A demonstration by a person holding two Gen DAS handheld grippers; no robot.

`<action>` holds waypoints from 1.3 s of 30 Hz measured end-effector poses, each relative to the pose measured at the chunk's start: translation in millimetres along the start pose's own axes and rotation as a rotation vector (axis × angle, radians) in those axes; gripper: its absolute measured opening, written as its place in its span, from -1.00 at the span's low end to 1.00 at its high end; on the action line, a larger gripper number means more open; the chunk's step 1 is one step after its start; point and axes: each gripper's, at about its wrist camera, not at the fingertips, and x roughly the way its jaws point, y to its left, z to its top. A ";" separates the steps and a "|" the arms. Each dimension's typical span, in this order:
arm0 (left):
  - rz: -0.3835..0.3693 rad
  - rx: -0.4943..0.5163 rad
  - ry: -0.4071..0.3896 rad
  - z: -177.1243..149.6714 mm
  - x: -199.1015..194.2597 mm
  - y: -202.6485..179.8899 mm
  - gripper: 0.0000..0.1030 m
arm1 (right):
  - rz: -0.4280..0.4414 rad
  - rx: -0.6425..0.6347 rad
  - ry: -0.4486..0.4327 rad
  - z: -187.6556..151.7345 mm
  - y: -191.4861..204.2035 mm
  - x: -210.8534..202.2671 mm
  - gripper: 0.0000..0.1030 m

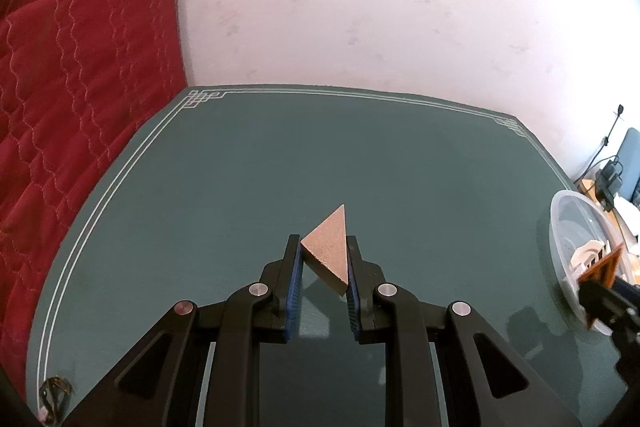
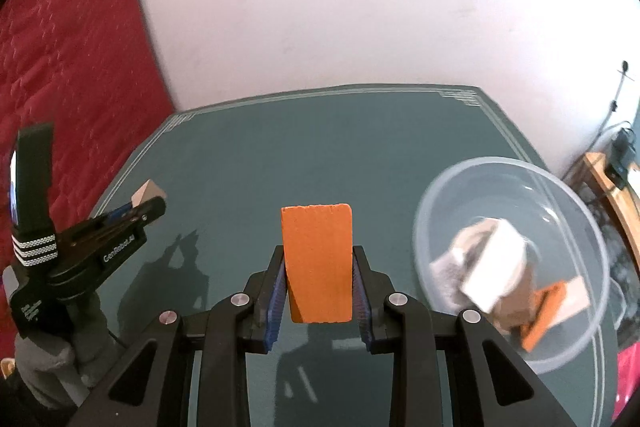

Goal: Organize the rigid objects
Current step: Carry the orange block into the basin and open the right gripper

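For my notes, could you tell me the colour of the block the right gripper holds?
Orange block, clearest in the right wrist view.

Clamped tan wedge (image 1: 327, 245), orange block (image 2: 318, 259)

Both tools share one build: matte black plastic frames with angular, triangular cut-outs in the side arms. The left gripper (image 1: 323, 267) carries four round silver pivot screws across its linkage, and its fingers (image 1: 294, 291) are faced with ribbed blue pads. The right gripper (image 2: 319, 281) has the same silver screws and the same blue ribbed lining. Seen from the right wrist camera, the left tool bears white "GenRobot.AI" lettering on its side, and a black strap (image 2: 34, 187) with white striped bands. The hand beneath it wears a grey glove (image 2: 48, 355).
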 end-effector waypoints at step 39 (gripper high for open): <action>-0.024 0.074 0.008 -7.8 -3.8 -27.0 -0.61 | -0.121 0.218 0.029 -31.2 -97.4 -18.5 -0.39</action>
